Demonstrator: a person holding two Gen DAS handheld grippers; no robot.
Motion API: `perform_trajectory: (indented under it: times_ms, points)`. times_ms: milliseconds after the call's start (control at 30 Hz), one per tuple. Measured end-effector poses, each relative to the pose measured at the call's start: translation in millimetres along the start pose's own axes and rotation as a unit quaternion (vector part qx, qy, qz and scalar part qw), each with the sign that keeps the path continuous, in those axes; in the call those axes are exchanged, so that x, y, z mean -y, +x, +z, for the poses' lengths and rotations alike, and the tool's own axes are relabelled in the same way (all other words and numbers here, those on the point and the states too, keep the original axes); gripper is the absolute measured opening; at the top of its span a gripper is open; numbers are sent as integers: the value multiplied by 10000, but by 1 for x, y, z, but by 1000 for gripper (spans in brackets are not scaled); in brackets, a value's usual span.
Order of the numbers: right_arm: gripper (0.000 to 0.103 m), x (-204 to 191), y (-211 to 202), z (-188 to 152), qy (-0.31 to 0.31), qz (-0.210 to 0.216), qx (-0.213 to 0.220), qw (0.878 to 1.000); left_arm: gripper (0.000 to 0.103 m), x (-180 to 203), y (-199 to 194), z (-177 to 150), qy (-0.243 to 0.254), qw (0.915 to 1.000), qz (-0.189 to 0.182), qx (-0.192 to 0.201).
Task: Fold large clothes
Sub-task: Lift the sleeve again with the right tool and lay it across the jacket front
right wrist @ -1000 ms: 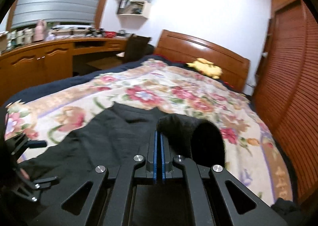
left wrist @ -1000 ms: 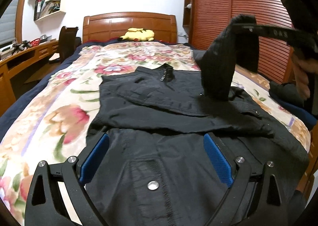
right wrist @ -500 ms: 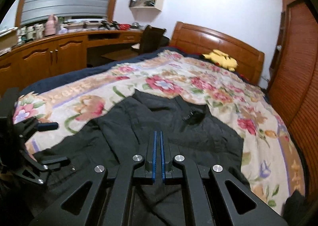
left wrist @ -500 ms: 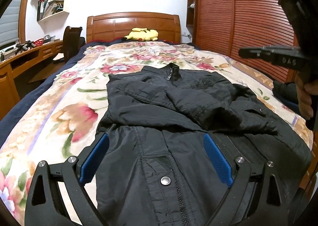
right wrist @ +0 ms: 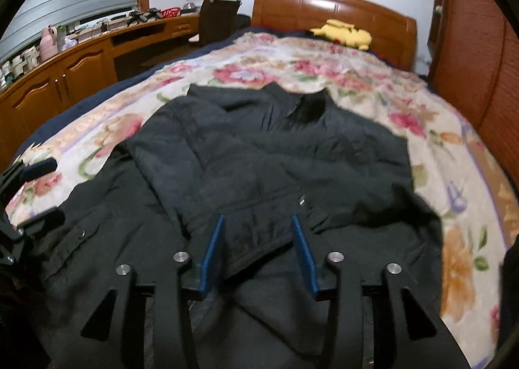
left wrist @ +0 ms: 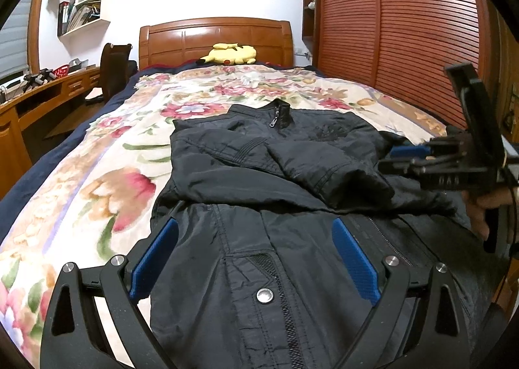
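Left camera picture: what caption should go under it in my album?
Black jacket, sleeve folded across, on the flowery bed, between open left gripper and right gripper.

One black jacket (left wrist: 266, 174) spread mid-frame, and that's the only garment laid out. Two grippers: the left gripper (left wrist: 256, 258) at the bottom, the right gripper (right wrist: 259, 252) likewise. One yellow plush toy (left wrist: 230, 54) up top centre. One chair (left wrist: 115, 67) at upper left, one wall shelf (left wrist: 86, 12) above it.
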State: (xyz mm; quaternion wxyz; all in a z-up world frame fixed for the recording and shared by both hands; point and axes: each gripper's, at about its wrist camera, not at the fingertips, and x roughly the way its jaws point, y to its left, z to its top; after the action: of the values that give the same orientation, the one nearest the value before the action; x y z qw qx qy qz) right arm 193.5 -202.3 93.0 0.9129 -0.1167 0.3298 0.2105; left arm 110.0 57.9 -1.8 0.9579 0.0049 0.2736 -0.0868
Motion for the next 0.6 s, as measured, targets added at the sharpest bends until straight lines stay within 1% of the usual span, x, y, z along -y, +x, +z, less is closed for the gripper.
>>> perform_trajectory:
  times_ms: [333, 400, 467, 600]
  points:
    - [48, -23, 7, 6, -206, 320, -172, 9991, 96, -4, 0, -1, -23, 10000, 2, 13]
    - [48, -26, 10, 3, -322, 254, -264, 9988, 96, -4, 0, -1, -29, 10000, -2, 11]
    - [48, -31, 17, 3, -465, 101, -413, 9980, 96, -5, 0, -1, -30, 10000, -3, 15]
    - [48, -29, 27, 2, -549, -136, -453, 9974, 96, -5, 0, -1, -29, 10000, -2, 15]
